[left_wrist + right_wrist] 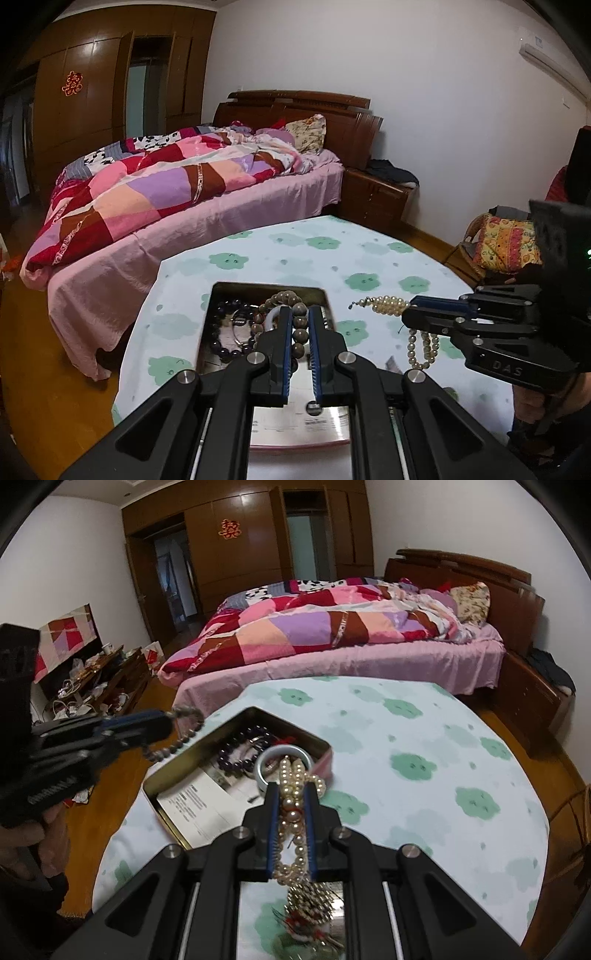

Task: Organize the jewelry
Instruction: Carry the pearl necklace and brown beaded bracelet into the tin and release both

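Observation:
My left gripper [297,314] is shut on a brown wooden bead bracelet [299,334] and holds it over the open metal tin [207,332]; it shows from the side in the right wrist view [168,720]. My right gripper [291,792] is shut on a cream pearl necklace [291,812], whose strands hang down between the fingers; it shows at the right of the left wrist view [408,312], beside the tin. In the tin [295,734] lie a dark purple bead bracelet [236,755], a pale bangle [266,764] and a printed sheet.
The tin stands on a round table [424,775] with a white cloth of green flowers. A bed with a patchwork quilt [332,627] is behind it. A cluttered low cabinet [103,679] is at the left, a wicker chair with a cushion [506,243] at the right.

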A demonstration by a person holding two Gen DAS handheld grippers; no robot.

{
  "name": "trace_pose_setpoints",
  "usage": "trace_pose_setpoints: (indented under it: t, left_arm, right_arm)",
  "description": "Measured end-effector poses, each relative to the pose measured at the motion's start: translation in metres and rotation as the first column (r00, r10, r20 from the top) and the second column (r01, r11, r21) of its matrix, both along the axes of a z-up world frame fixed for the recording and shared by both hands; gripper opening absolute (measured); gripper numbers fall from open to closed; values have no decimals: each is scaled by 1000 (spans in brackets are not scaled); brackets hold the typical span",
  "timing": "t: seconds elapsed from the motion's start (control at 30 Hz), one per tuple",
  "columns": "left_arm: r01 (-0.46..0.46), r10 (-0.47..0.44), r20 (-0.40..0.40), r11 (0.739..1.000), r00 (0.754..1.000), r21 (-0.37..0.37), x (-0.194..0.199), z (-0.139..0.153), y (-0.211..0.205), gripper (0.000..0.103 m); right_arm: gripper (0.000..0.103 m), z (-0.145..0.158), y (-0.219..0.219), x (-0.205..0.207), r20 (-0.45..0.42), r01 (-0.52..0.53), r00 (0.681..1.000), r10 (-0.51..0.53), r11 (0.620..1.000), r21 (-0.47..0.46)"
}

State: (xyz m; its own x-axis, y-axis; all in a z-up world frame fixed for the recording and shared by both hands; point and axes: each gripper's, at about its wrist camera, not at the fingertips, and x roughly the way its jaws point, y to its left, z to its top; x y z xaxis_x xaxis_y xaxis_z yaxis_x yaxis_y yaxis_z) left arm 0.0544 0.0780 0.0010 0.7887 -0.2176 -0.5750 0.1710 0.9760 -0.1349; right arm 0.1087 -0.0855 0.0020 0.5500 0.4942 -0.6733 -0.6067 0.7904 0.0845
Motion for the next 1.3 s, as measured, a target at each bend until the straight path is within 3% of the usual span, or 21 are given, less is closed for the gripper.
trace_pose_setpoints:
  t: [0.63,1.3]
  left_arm:
    - [-35,33,-66,999,997,-18,25,-33,16,8]
    - [-28,27,-115,1000,993,-4,32,-51,21,8]
  right_arm:
    - [15,-26,57,13,-7,-57,998,57,996,-64]
    - [15,-56,70,22,-51,-54,998,48,990,-127]
